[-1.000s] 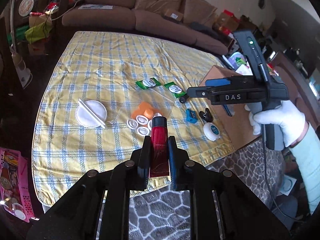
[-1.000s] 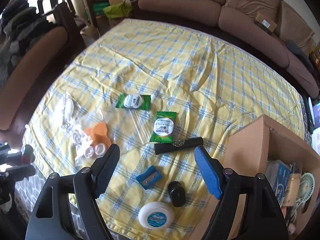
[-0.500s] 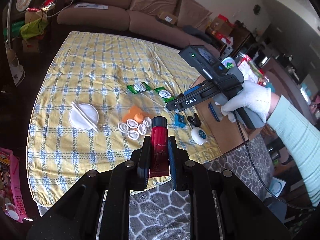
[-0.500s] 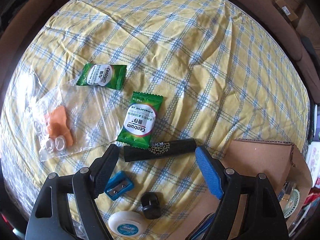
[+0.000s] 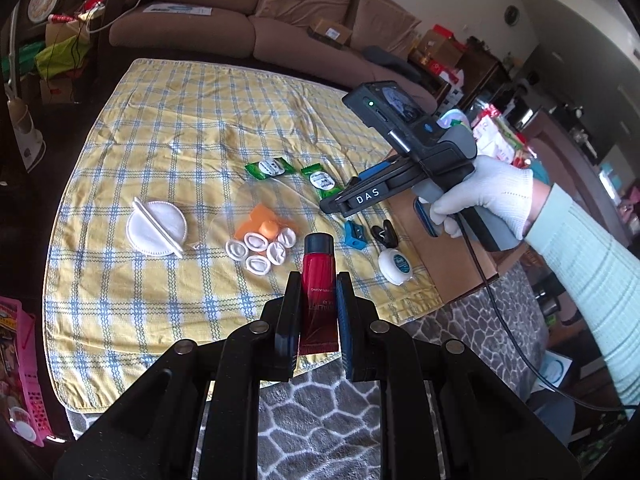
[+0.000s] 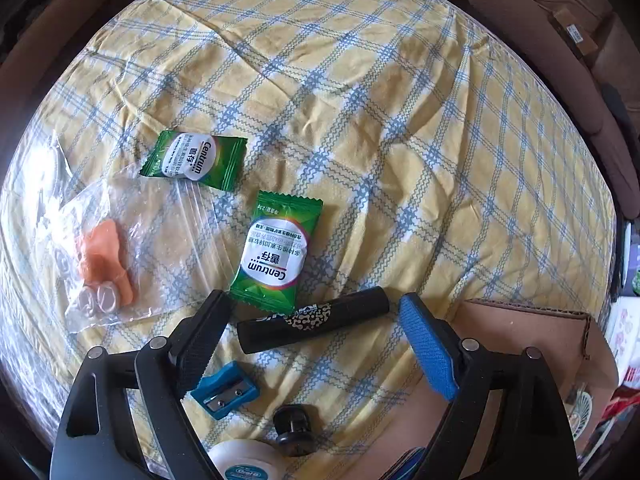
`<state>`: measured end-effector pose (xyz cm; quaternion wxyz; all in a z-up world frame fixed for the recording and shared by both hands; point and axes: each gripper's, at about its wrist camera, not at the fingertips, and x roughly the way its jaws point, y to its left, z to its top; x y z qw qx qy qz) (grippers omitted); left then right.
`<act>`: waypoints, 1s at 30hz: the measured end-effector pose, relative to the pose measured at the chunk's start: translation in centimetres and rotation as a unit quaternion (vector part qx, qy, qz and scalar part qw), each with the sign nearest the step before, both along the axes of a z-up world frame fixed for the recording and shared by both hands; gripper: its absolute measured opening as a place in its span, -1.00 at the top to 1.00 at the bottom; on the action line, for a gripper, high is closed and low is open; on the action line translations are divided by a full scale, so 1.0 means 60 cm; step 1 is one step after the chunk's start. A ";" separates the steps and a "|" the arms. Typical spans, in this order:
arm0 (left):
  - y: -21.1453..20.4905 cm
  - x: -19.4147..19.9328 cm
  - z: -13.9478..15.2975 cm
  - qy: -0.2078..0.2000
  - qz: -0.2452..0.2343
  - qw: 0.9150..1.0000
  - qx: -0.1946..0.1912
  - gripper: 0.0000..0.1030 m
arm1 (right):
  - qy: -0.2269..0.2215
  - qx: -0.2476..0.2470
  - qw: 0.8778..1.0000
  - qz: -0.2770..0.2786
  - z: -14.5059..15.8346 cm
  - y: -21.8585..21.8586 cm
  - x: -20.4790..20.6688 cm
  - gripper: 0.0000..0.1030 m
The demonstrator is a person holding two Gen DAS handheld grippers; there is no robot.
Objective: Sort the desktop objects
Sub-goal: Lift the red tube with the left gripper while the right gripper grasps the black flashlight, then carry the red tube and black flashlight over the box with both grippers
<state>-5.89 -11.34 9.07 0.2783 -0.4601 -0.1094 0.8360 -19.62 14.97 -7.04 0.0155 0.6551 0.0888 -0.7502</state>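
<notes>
My left gripper (image 5: 316, 300) is shut on a red tube with a black cap (image 5: 318, 276), held above the near edge of the yellow checked tablecloth (image 5: 168, 128). My right gripper (image 6: 316, 320) is open, low over the cloth, its jaws on either side of a black patterned tube (image 6: 314, 319); it also shows in the left wrist view (image 5: 340, 204). Two green Centrum sachets (image 6: 276, 256) (image 6: 194, 160), a blue sharpener (image 6: 224, 394), a black clip (image 6: 294, 426) and a white floss case (image 6: 240, 464) lie nearby.
A clear bag with orange and white finger cots (image 6: 104, 264) lies at the left. White cotton pads with a swab (image 5: 157, 227) lie further left. An open cardboard box (image 6: 532, 344) stands at the table's right edge. A brown sofa (image 5: 256, 12) is behind.
My right gripper has come down and forward over the table, closing in on the black tube, which now lies between its open jaws. My left gripper still holds the red tube, little moved.
</notes>
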 end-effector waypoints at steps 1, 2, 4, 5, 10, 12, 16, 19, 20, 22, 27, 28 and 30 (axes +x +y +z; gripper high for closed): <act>-0.001 -0.002 0.000 -0.001 -0.001 1.000 0.002 0.71 | -0.005 0.003 1.000 0.006 -0.001 0.000 -0.001 -0.76; -0.001 -0.003 0.001 -0.002 -0.001 1.000 0.004 0.71 | -0.011 0.003 1.000 0.015 -0.004 0.000 -0.002 -0.76; -0.001 -0.005 0.003 -0.002 -0.002 1.000 0.006 0.71 | -0.021 -0.003 1.000 0.022 -0.008 0.004 -0.003 -0.76; -0.001 -0.006 0.005 -0.001 -0.002 1.000 0.007 0.71 | -0.027 -0.007 0.999 0.020 -0.011 0.006 -0.005 -0.76; -0.004 -0.008 0.012 0.002 -0.002 1.000 0.015 0.71 | -0.048 -0.015 0.998 0.046 -0.011 0.015 -0.016 -0.76; -0.004 -0.007 0.011 0.001 -0.004 1.000 0.015 0.71 | -0.051 -0.017 0.997 0.053 -0.006 0.007 -0.008 -0.75; -0.005 -0.010 0.008 0.000 -0.002 1.000 0.013 0.71 | -0.043 -0.046 0.996 0.058 0.001 0.011 -0.009 -0.45; -0.002 -0.010 0.010 0.003 -0.004 1.000 0.014 0.71 | -0.019 -0.047 0.998 0.045 0.024 0.016 -0.008 -0.45; -0.001 -0.010 0.010 0.004 -0.005 1.000 0.014 0.71 | -0.013 -0.054 0.997 0.044 0.031 0.016 -0.004 -0.45; 0.004 -0.009 0.008 0.004 -0.009 1.000 0.011 0.71 | -0.002 -0.060 0.997 0.045 0.050 0.014 0.010 -0.45; 0.033 0.000 0.010 0.009 -0.031 0.999 -0.002 0.71 | 0.044 -0.083 0.995 0.045 0.139 0.018 0.072 -0.45; 0.043 0.003 0.015 0.011 -0.036 0.999 -0.007 0.71 | 0.056 -0.088 0.994 0.044 0.168 0.023 0.086 -0.45; 0.071 0.008 0.029 0.017 -0.049 0.999 -0.013 0.71 | 0.075 -0.087 0.993 0.034 0.206 0.019 0.104 -0.45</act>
